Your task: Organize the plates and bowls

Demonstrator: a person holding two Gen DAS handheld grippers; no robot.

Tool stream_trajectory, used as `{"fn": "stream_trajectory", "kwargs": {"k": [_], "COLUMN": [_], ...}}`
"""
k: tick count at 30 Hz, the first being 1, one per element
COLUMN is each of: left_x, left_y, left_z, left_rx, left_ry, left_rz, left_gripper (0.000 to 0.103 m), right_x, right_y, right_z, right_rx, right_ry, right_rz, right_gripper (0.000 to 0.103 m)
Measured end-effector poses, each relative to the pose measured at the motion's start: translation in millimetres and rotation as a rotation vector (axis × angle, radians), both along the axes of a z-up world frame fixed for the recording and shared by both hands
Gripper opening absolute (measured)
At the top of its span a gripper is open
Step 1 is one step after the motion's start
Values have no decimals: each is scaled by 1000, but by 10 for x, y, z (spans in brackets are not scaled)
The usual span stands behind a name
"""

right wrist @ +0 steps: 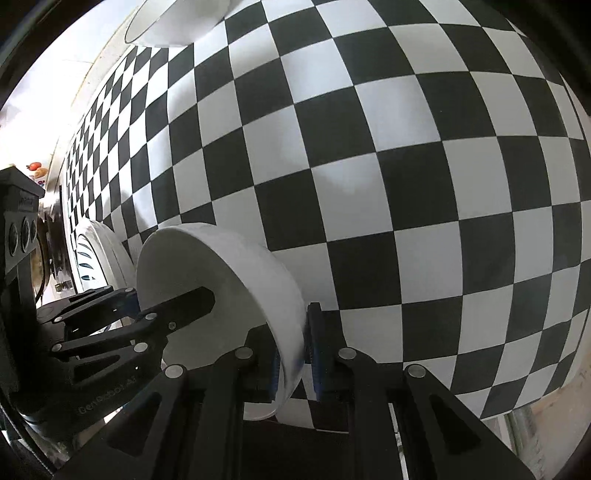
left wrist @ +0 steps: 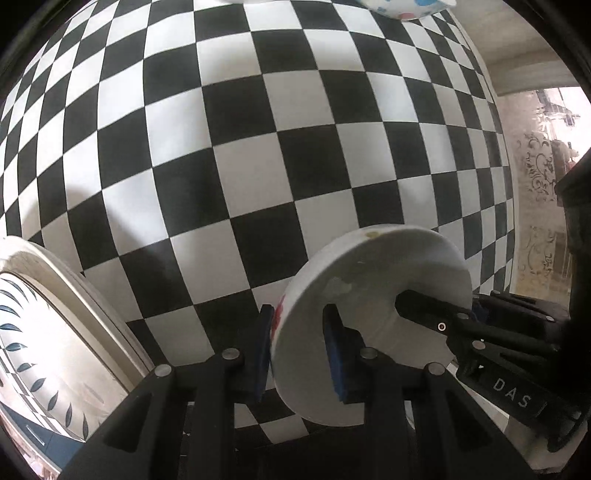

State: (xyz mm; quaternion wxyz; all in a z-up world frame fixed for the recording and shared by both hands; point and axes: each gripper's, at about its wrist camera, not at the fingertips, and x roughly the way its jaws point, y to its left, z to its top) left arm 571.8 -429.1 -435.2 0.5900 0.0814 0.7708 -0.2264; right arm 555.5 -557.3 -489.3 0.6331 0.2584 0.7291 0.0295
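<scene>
Both grippers were clamped on one white bowl above the checkered tablecloth. Seen from the left wrist, the left gripper pinched the bowl by its rim, one blue pad on the outer wall, where a red and blue printed pattern showed, and the other inside the bowl. The bowl stood tipped on edge, its opening turned toward the right gripper, whose black finger reached into the bowl from the opposite side of the rim. Writing on that gripper's body read "DAS", the rest cut off.

From the right wrist, the right gripper held the same bowl with its blue pads closed narrowly on the rim wall, and the left gripper came in from the left edge of the view with a finger inside the bowl. Faint lettering on its body seemed to read "GenRobot.AI", though it was hard to make out.

Just beyond the bowl, near the cloth's edge, a white plate with a ring of dark blue leaf marks lay on the cloth; it showed again in the right wrist view. At the far side of the cloth sat a second bowl with blue and pink spots, and a plain white bowl.
</scene>
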Motion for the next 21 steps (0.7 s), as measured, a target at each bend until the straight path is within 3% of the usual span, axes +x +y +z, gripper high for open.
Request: {"fn": "stream_trajectory", "kwargs": {"k": [6,17,21], "left_x": [-4,34,54], "left_y": [-43,90,216], "left_z": [-37,55,255], "left_rx": [-2,18,26], "left_ry": [6,-1,-36], "left_rz": [16,38,69], "left_gripper": [24,25,25], "right_x": [132,318,288], "right_y": [249,121,-65], "right_z": [-82,-68,62], "right_rx": [-11,-19,0], "right_ry": [7,12,-1], "right_rz": [16,44,19], "right_gripper": [15,15,29]}}
